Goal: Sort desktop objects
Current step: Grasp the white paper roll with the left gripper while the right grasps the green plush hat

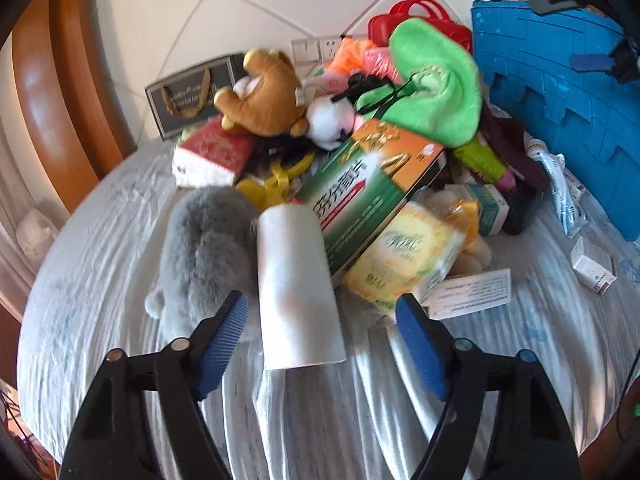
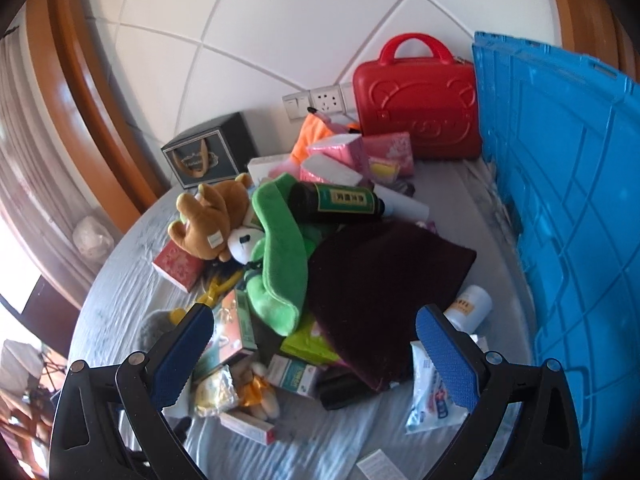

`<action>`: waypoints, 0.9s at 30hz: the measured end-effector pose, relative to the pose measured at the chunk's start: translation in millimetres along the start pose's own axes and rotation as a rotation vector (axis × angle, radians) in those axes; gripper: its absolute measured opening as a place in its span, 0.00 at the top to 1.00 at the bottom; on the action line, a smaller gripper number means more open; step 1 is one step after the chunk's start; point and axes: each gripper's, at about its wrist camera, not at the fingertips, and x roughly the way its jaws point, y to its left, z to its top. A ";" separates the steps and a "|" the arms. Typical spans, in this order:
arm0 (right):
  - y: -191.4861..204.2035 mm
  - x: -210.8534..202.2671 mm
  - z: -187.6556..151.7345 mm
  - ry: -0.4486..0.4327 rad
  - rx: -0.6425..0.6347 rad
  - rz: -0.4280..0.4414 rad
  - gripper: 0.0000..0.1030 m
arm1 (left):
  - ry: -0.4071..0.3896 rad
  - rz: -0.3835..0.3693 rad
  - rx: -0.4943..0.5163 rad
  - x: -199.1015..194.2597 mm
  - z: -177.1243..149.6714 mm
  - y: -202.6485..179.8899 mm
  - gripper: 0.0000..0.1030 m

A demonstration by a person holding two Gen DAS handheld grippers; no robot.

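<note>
Blue crate (image 2: 560, 200): the biggest thing I see, standing on edge along the right side of the pile, touching the red case at its far end.
Table cover (image 1: 100, 280): pale, wrinkled cloth under everything.
Red case (image 2: 416, 108): upright against the tiled wall, a bear face pressed into its shell; no writing I can read.
Maroon cloth (image 2: 384, 288): draped over the middle of the heap in my right view.
Green cloth (image 1: 436, 84): lies on top of the pile, just beside the brown plush bear (image 1: 264, 96).
Green-and-orange box (image 1: 372, 184): tilted across the heap; large Chinese characters on its side, too blurred for me to read.
Dark bottle (image 2: 336, 202): on its side, green label with Chinese characters I cannot make out.
White roll (image 1: 298, 288): lies lengthwise at the near edge of the pile, between my left fingers, with a grey plush (image 1: 204, 256) touching its left side.
Yellow packet (image 1: 404, 256): beside the roll, under the box; print blurred.
Left gripper (image 1: 322, 340): jaws apart, either side of the roll, pads not pressing it.
Right gripper (image 2: 316, 356): jaws wide apart above the clutter, holding nothing.
</note>
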 end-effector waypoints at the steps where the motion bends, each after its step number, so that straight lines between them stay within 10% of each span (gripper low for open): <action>1: -0.7 3.0 0.0 0.006 0.002 0.002 0.00 | 0.011 0.003 -0.004 3.5 -2.2 2.3 0.31; 21: 27.9 110.9 31.5 0.109 -0.083 0.000 0.01 | 0.152 -0.109 -0.049 36.1 -1.2 10.8 0.50; 23: 31.4 134.2 33.1 0.130 -0.088 -0.003 0.18 | 0.153 -0.105 -0.037 35.5 -1.5 10.0 0.50; 26: 33.0 163.7 29.3 0.197 -0.088 0.017 0.79 | 0.149 -0.106 -0.024 35.2 0.4 11.2 0.51; 27: 30.8 161.7 27.9 0.197 -0.064 0.042 0.79 | 0.143 -0.111 -0.021 33.5 1.1 12.7 0.51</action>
